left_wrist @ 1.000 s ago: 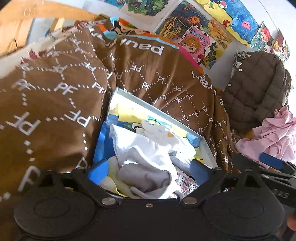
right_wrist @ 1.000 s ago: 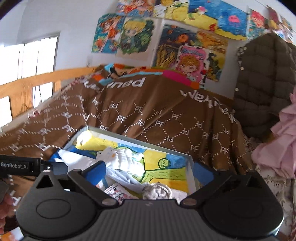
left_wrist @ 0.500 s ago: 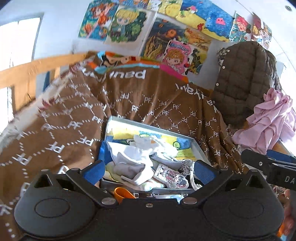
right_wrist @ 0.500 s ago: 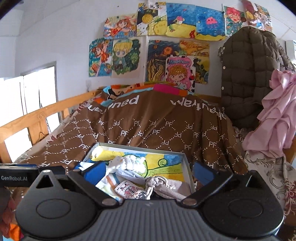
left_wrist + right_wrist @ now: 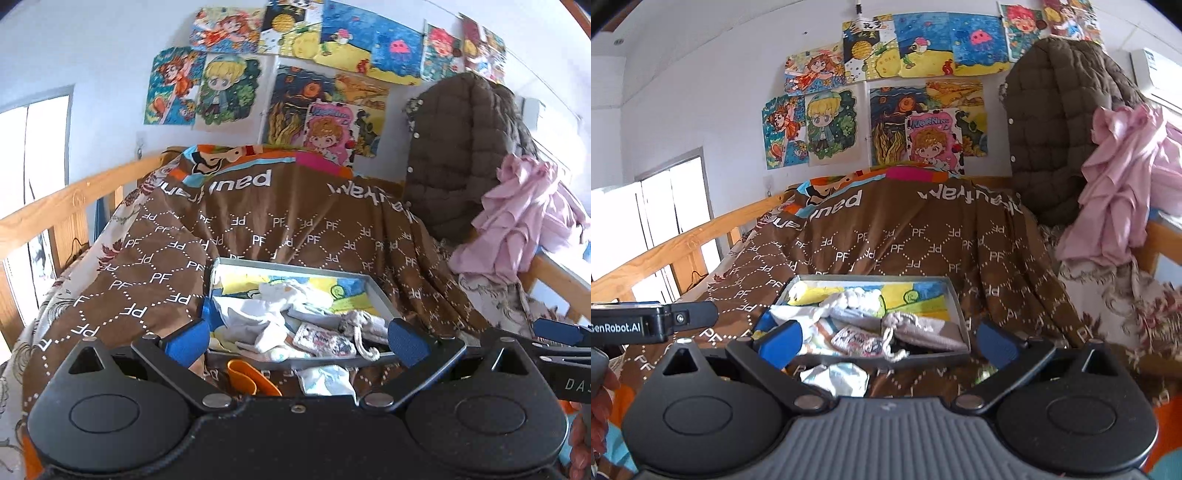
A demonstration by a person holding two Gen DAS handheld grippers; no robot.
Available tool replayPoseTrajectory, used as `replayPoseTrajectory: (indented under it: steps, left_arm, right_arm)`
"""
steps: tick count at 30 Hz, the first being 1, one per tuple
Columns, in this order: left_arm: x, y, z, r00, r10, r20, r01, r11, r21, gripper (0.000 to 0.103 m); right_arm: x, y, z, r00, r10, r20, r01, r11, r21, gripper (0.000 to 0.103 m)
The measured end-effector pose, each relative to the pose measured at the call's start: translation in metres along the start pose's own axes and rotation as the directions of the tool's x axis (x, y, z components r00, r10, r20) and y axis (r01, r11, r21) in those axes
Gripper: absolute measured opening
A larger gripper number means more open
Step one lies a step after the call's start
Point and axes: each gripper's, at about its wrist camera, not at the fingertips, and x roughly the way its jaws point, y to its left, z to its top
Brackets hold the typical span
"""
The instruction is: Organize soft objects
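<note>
On the brown blanket (image 5: 155,295), the tray (image 5: 380,295) lies long axis crosswise.

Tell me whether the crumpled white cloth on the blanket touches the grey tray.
Apart. Right wrist view: brown blanket shows between the white cloth and the tray.

Both wrist views look forward over open blue fingers (image 5: 184,341), side by side, seemingly low over the bed (image 5: 295,236), sharing the tray (image 5: 962,325) and postered wall (image 5: 720,92).
</note>
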Motion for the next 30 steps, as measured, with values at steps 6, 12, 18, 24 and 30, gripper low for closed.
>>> replayPoseTrajectory:
  steps: [6, 12, 18, 24, 30]
  left_arm:
    - [-0.02, -0.018, -0.025, 1.0, 0.009, -0.029, -0.006, 0.997, 0.073, 0.102]
    - [-0.039, -0.03, -0.054, 1.0, -0.013, -0.008, 0.014, 0.995, 0.101, 0.102]
    - [-0.054, -0.045, -0.069, 1.0, -0.007, 0.024, 0.004, 0.99, 0.138, 0.102]
    - [-0.064, -0.045, -0.091, 0.999, 0.021, -0.032, -0.016, 0.99, 0.137, 0.102]
    - [-0.072, -0.049, -0.106, 0.995, 0.058, -0.08, -0.045, 0.987, 0.153, 0.102]
  right_arm:
    - [-0.023, -0.011, -0.028, 1.0, -0.012, 0.008, 0.012, 1.0, 0.026, 0.103]
    - [-0.042, -0.022, -0.046, 0.998, -0.042, 0.04, 0.041, 0.999, 0.02, 0.103]
    - [-0.057, -0.03, -0.06, 0.998, -0.052, 0.024, 0.051, 0.998, 0.027, 0.103]
    - [-0.064, -0.031, -0.069, 0.998, -0.056, -0.008, 0.056, 0.997, 0.051, 0.103]
    - [-0.072, -0.032, -0.077, 0.998, -0.053, -0.034, 0.055, 0.997, 0.054, 0.103]
